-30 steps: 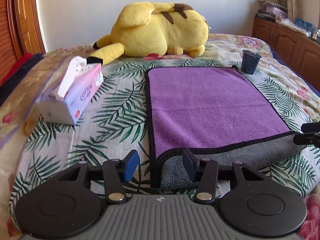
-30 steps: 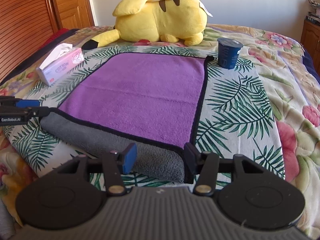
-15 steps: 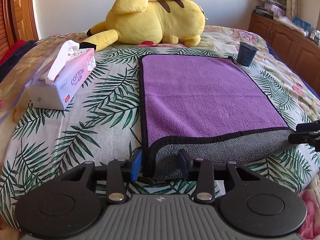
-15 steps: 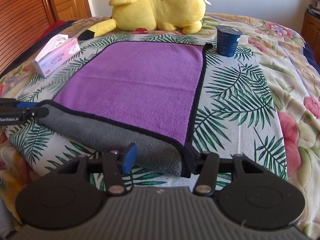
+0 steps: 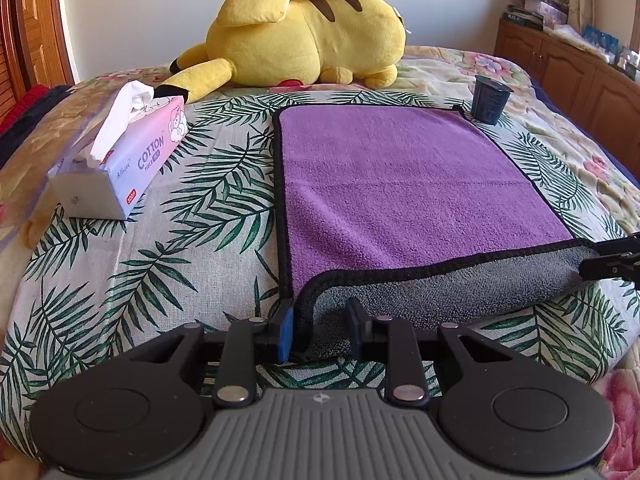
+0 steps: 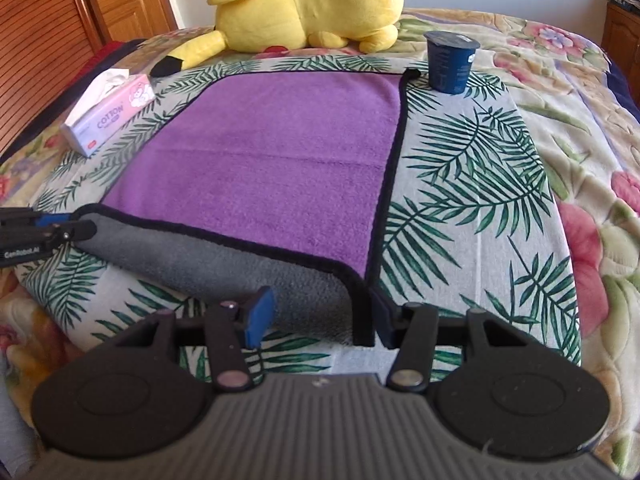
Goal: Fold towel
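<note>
A purple towel [image 5: 400,184] with black trim and a grey underside lies flat on the bed; its near edge is curled over, grey side up [image 5: 432,292]. It also shows in the right wrist view [image 6: 276,160]. My left gripper [image 5: 320,330] is open, its fingers straddling the towel's near left corner. My right gripper [image 6: 320,316] is open, its fingers straddling the near right corner. Each gripper shows at the edge of the other's view, the right one [image 5: 612,258] and the left one [image 6: 44,230].
A yellow plush toy [image 5: 308,36] lies beyond the towel. A pink tissue box [image 5: 124,164] sits left of it. A dark blue cup [image 6: 450,60] stands at the towel's far right corner. Wooden cabinets [image 5: 580,76] stand on the right.
Both grippers have moved forward and lower around the towel's near corners. The left fingers have narrowed around the curled corner. The towel has not moved.
</note>
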Demonstrator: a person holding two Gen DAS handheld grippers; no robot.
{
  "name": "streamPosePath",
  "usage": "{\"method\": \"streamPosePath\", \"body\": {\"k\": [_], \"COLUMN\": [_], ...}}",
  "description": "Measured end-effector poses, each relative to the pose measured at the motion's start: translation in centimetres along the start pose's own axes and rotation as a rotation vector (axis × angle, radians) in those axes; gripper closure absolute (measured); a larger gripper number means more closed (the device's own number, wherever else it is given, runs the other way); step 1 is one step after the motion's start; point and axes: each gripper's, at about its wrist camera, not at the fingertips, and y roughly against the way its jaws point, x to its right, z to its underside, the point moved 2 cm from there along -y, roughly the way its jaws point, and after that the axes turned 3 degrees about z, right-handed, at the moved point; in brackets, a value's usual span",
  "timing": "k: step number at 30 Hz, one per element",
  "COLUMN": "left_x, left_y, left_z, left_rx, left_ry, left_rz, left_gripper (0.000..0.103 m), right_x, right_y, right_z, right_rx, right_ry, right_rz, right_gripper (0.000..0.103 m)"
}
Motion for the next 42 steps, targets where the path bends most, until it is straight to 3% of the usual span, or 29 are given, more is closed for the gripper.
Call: {"method": "streamPosePath", "body": {"k": [9,16,18,20,42], "left_x": [0.1,0.2,0.2,0.3,1.4], "left_y": [0.0,0.0,0.0,0.2,2.6], "left_z": [0.1,0.1,0.1,0.1,-1.4], "left_rx": [0.004,0.006,0.010,0.017,0.133], "left_ry": [-0.010,-0.018,-0.019,-0.023,-0.051], "left_rz": [-0.001,-0.003,0.004,0.007,0.004], "left_gripper": [0.097,0.098,0.103,0.103,0.103], "right_x": [0.4,0.9,0.8,0.8,0.7], "right_y": [0.2,-0.2,-0.2,-0.1,1.5], "right_z": [-0.3,-0.1,0.0,-0.1,-1.5], "right_rx": [0.007,-0.014,-0.012,-0.006,0.142], "right_ry": [0.005,0.002,0.004,0.007,0.017], "right_rz": [-0.002,0.011,0.006,0.004,-0.017], "right_gripper": [0.078,0.083,0.095,0.099,0.099]}}
